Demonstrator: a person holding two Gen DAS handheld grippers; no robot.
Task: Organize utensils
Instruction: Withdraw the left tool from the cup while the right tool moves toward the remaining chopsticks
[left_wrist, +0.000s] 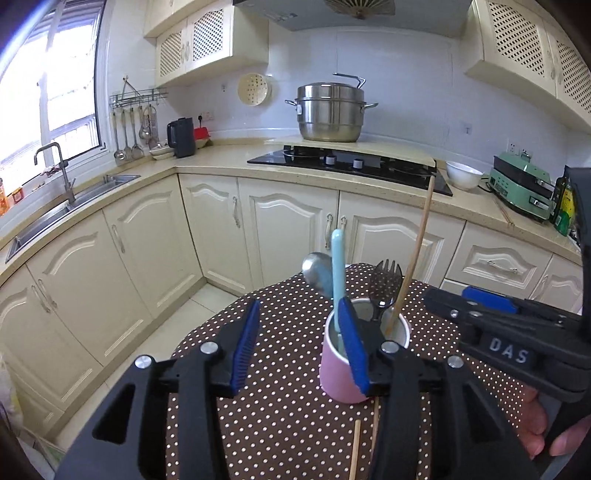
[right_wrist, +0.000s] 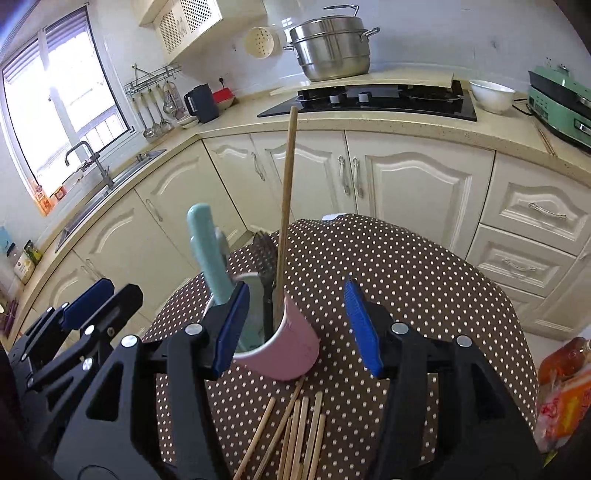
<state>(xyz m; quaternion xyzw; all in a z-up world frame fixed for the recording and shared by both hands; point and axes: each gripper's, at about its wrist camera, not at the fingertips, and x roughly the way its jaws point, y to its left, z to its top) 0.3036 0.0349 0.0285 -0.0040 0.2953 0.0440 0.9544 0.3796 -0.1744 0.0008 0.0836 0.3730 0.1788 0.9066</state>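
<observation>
A pink cup (left_wrist: 338, 380) (right_wrist: 286, 350) stands on the brown polka-dot table (left_wrist: 280, 332) (right_wrist: 406, 280). It holds a light-blue-handled spoon (left_wrist: 337, 266) (right_wrist: 207, 243), a black fork (left_wrist: 386, 284) (right_wrist: 264, 251) and one wooden chopstick (left_wrist: 417, 251) (right_wrist: 286, 199). Several loose chopsticks (right_wrist: 295, 432) lie on the table just in front of the cup. My left gripper (left_wrist: 301, 350) is open and empty, to the cup's left. My right gripper (right_wrist: 299, 328) is open and empty, its jaws on either side of the cup.
Cream kitchen cabinets (left_wrist: 288, 221) and a counter with a black hob (left_wrist: 351, 166), a steel pot (left_wrist: 330, 112), a white bowl (left_wrist: 463, 175) and a green appliance (left_wrist: 524, 188) run behind the table. A sink (left_wrist: 74, 199) is at left. Food packets (right_wrist: 565, 391) lie at the table's right.
</observation>
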